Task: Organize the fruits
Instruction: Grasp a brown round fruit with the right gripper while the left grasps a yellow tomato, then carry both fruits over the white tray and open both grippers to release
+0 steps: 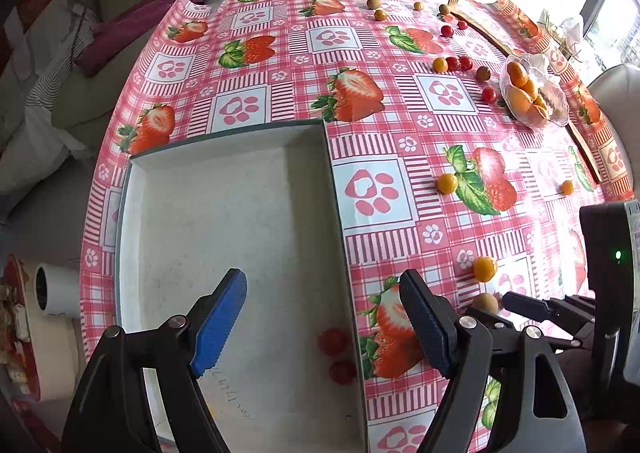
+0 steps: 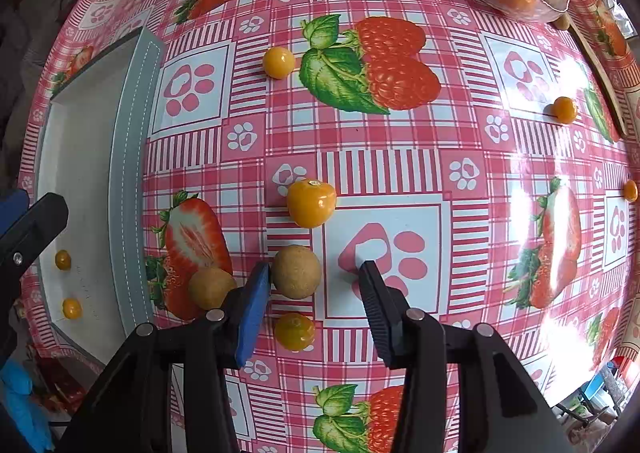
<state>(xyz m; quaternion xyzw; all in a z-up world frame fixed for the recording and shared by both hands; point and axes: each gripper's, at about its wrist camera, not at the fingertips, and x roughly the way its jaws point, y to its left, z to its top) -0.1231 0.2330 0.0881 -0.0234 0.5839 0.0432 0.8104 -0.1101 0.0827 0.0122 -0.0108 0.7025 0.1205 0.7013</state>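
My right hand-held gripper (image 2: 314, 303) hangs apart, a tan longan (image 2: 297, 271) between its fingers, unclamped – my left hand-held gripper (image 1: 324, 323) gapes empty over the white tray (image 1: 224, 189); beyond, orange berries (image 2: 311, 202) dot the surface (image 2: 460, 141)

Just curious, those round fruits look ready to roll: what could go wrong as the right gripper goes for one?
The right gripper stands open over a tan longan that sits against its blue pad, off centre; closing may push it away. A yellow cherry tomato and a second longan lie close and might get knocked.
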